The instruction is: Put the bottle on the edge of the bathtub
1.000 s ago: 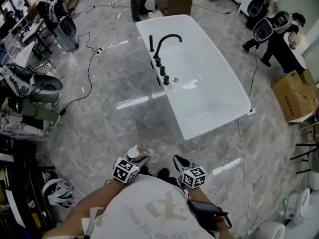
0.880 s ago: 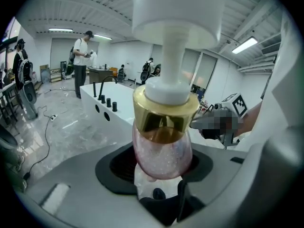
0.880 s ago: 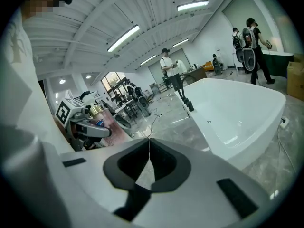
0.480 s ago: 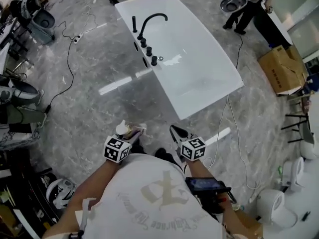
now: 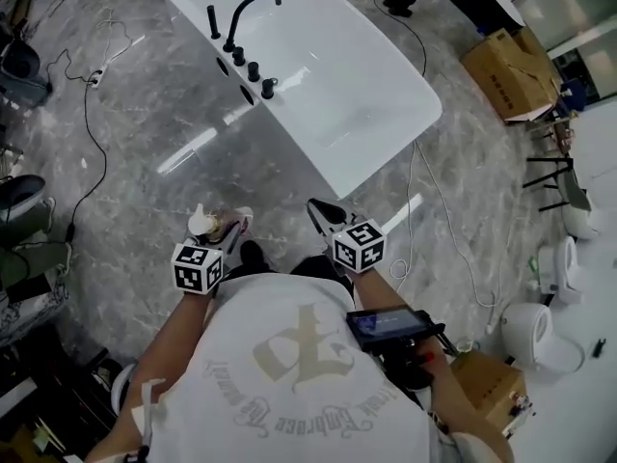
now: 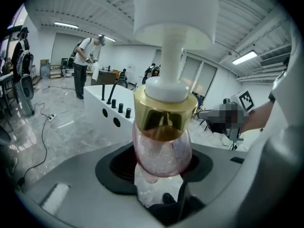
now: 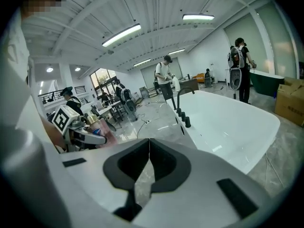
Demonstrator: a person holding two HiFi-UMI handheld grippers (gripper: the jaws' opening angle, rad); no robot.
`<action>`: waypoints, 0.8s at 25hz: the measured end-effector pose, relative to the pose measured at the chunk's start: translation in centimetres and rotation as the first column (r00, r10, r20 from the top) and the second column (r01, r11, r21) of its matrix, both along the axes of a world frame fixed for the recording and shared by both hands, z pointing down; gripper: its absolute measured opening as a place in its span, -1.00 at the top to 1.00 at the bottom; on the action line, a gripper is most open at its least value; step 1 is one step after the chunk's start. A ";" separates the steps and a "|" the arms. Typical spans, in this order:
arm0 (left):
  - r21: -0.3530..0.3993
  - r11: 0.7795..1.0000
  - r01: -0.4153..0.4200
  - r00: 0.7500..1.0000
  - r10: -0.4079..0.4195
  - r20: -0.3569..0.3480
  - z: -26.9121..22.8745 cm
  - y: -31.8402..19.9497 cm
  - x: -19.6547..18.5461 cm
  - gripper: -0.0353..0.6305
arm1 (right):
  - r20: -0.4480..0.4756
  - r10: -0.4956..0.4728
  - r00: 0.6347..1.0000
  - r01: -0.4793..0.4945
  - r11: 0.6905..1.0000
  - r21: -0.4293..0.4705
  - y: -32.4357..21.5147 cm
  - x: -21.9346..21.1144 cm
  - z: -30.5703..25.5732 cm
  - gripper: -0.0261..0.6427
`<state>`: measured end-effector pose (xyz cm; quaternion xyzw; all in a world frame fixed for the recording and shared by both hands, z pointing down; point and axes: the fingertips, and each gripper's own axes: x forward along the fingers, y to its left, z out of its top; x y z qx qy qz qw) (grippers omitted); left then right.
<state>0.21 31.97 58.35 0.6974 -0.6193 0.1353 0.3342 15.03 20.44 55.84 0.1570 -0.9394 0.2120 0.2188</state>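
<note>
A pink bottle [image 6: 161, 148] with a gold collar and a white pump top stands upright between the jaws of my left gripper [image 6: 161, 167], which is shut on its lower body. In the head view the bottle [image 5: 214, 226] and left gripper [image 5: 228, 228] hang over the grey floor, short of the near corner of the white bathtub [image 5: 307, 143]. My right gripper [image 5: 324, 214] is beside them, shut and holding nothing; its pads meet in the right gripper view [image 7: 148, 156]. The tub's rim [image 7: 237, 109] carries a black faucet [image 5: 247, 10] and knobs [image 5: 253, 70].
Cables [image 5: 87, 95] trail over the marble floor at left, and a white cable [image 5: 434, 210] runs by the tub's near right side. Cardboard boxes [image 5: 509, 66] and white toilets [image 5: 536, 328] stand at right. People [image 6: 86, 63] work beyond the tub.
The person has walked on, so the tub now sits higher and further left in the head view. Both grippers moved along with the body; the bottle stays held and the right jaws stay shut.
</note>
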 end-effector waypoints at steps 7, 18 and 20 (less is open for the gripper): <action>0.036 0.999 -0.024 1.000 0.024 0.014 -0.9 -1.1 -2.8 0.24 | -0.011 0.023 1.000 -0.023 1.000 0.012 -0.5 -2.4 -0.1 0.90; -0.002 1.000 -0.001 1.000 0.001 0.015 -0.1 -3.7 -5.3 0.24 | -0.008 -0.006 1.000 0.006 0.999 -0.035 -3.2 -5.3 1.7 0.90; -0.016 1.000 -0.001 1.000 0.001 0.015 0.3 -4.7 -5.6 0.24 | -0.003 -0.009 1.000 0.009 0.999 -0.044 -4.3 -5.9 2.0 0.90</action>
